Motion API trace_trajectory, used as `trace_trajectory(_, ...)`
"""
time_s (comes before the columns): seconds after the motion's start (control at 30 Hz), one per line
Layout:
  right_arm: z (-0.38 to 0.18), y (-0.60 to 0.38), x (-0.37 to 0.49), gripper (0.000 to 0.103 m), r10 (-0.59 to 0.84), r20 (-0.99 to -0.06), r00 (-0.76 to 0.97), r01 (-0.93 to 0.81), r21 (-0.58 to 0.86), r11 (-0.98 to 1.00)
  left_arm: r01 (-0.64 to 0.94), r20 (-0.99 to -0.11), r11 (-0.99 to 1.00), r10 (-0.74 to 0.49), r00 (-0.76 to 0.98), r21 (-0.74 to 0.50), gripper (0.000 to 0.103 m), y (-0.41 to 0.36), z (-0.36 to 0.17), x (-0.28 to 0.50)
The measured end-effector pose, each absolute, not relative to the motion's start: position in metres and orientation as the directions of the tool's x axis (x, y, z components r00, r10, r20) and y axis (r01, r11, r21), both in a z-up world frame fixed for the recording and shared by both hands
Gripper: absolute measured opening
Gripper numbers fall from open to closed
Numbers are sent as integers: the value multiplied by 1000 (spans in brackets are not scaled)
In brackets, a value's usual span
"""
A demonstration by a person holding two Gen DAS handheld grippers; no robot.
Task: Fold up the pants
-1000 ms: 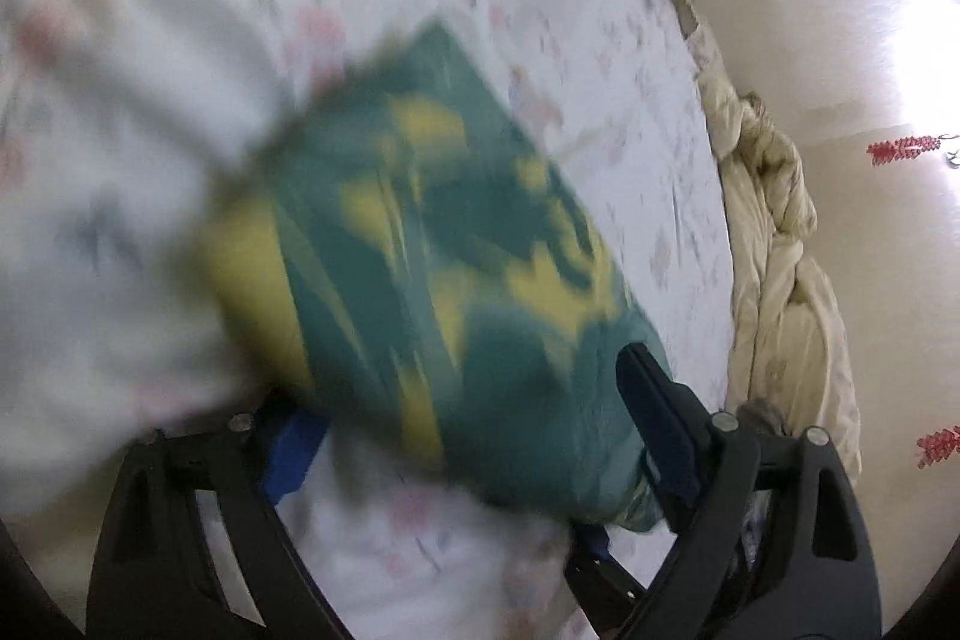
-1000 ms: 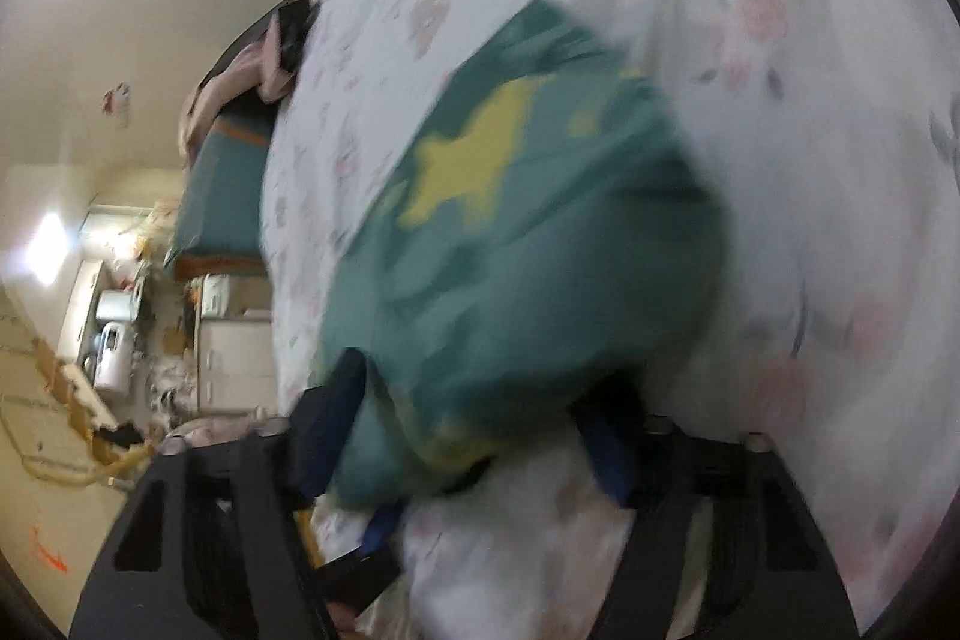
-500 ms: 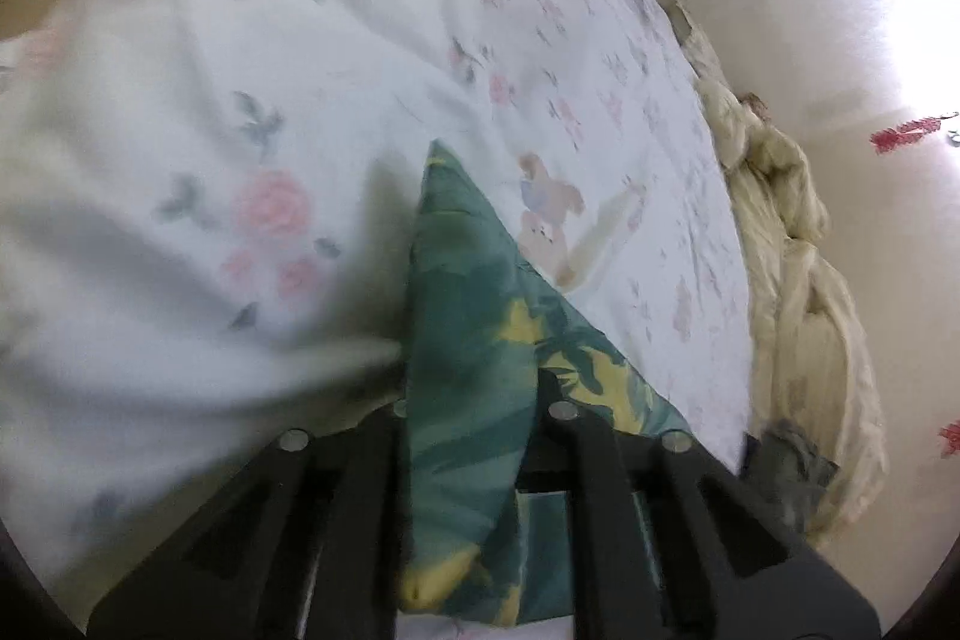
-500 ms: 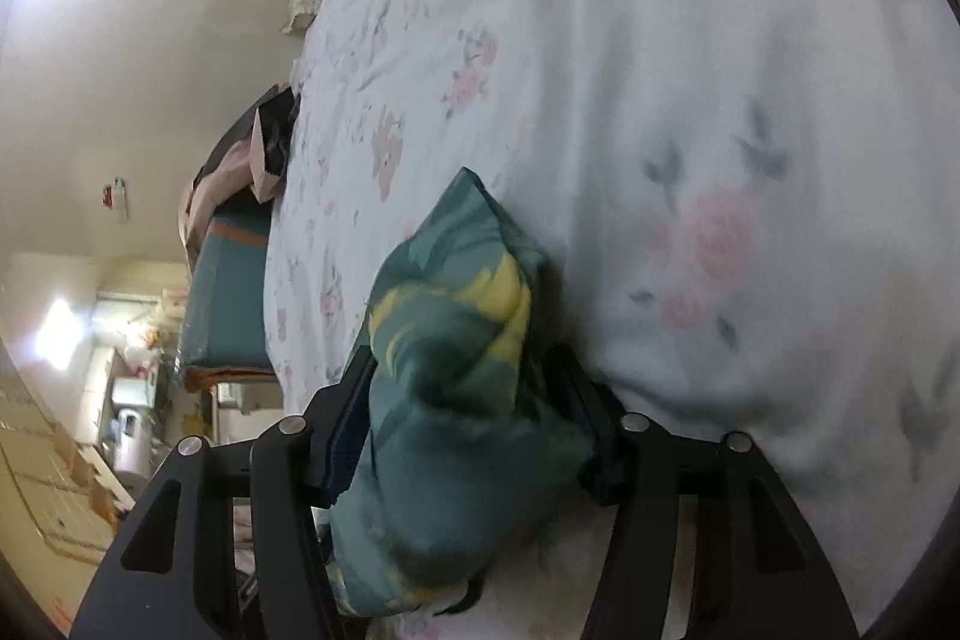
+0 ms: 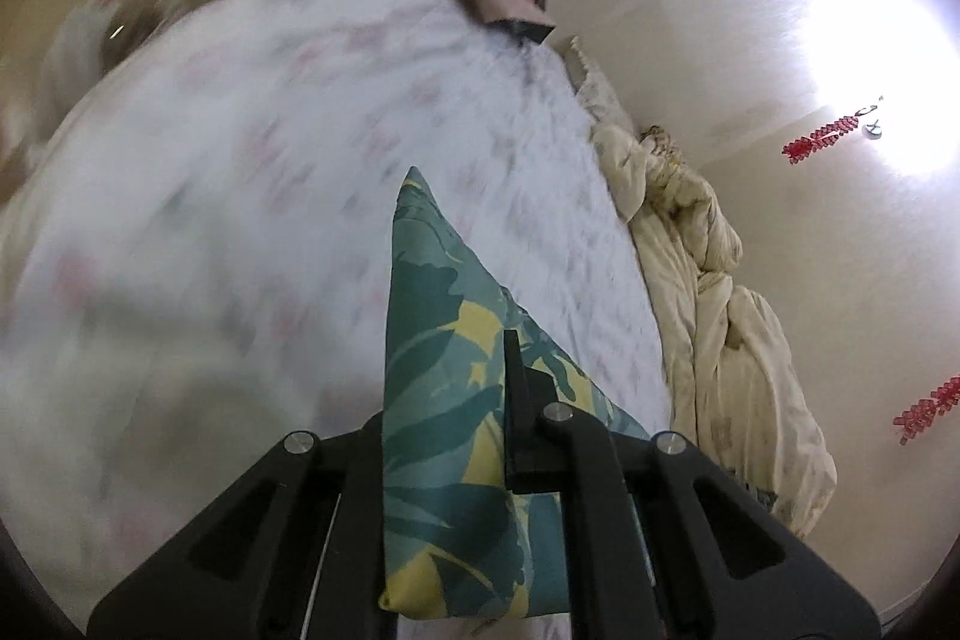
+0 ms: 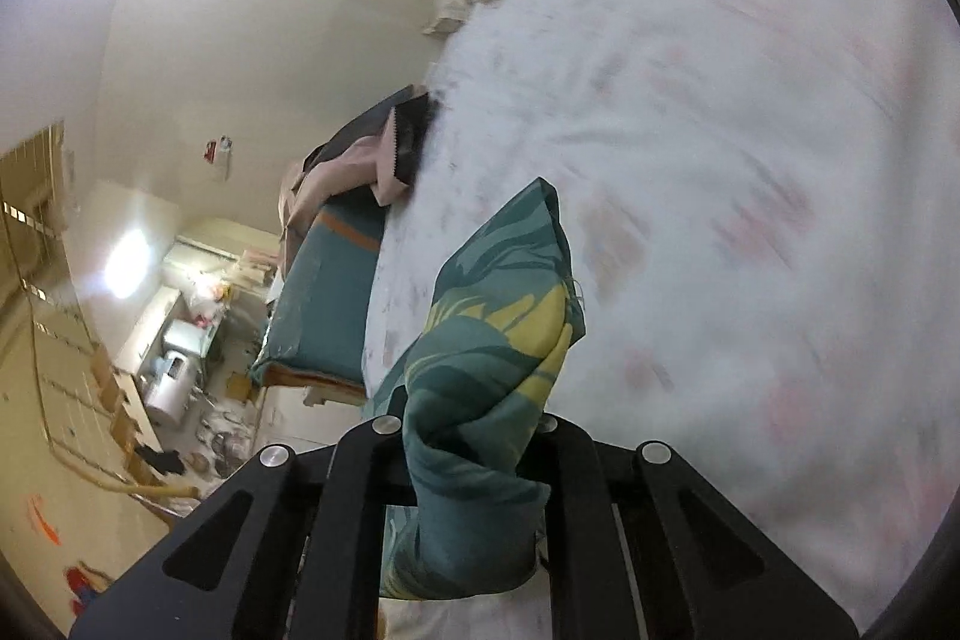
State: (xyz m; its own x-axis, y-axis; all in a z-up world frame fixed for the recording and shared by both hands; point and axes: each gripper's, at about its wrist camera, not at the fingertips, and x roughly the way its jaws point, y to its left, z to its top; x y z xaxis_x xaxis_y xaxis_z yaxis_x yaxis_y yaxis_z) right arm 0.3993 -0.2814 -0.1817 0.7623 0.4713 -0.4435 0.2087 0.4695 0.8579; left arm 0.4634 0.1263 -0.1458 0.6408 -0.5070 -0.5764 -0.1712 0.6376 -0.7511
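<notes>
I am holding the pants (image 5: 444,376), green-blue cloth with yellow leaf shapes, in both tongs, above the bed sheet (image 5: 240,232). In the left wrist view my left tongs (image 5: 447,400) are closing tightly on the fabric; a flat pointed fold is sticking up and forward between the two fingers, and the rest is hanging down over the gap. In the right wrist view my right tongs (image 6: 468,436) are pinching a thicker, bunched wad of the same pants (image 6: 498,340), which is filling the narrow gap between the fingers and spilling out above and below them.

The white sheet with faint pink flowers is showing blurred behind the cloth in both views. A crumpled cream quilt (image 5: 720,316) is lying along the far edge of the bed. Pink and dark clothes (image 6: 360,160) are lying at the bed's corner, beside a teal mattress (image 6: 324,298).
</notes>
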Motion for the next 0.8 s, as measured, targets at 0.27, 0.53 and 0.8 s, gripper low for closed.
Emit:
trace_trajectory(0.27, -201, -281, 558, 10, 475, -470, 744, 175, 823, 540, -101, -610, 742, -456, 648, -663, 6, 109, -163, 610)
trace_trajectory(0.53, -238, -279, 707, 10, 480, -542, 690, 139, 750, 647, -26, -630, 819, -421, 652, -574, 6, 99, -197, 729)
trace_trajectory(0.8, -260, -275, 758, 14, 443, -605, 661, 175, 699, 693, -65, -705, 863, -363, 610, -501, 12, 92, -232, 768)
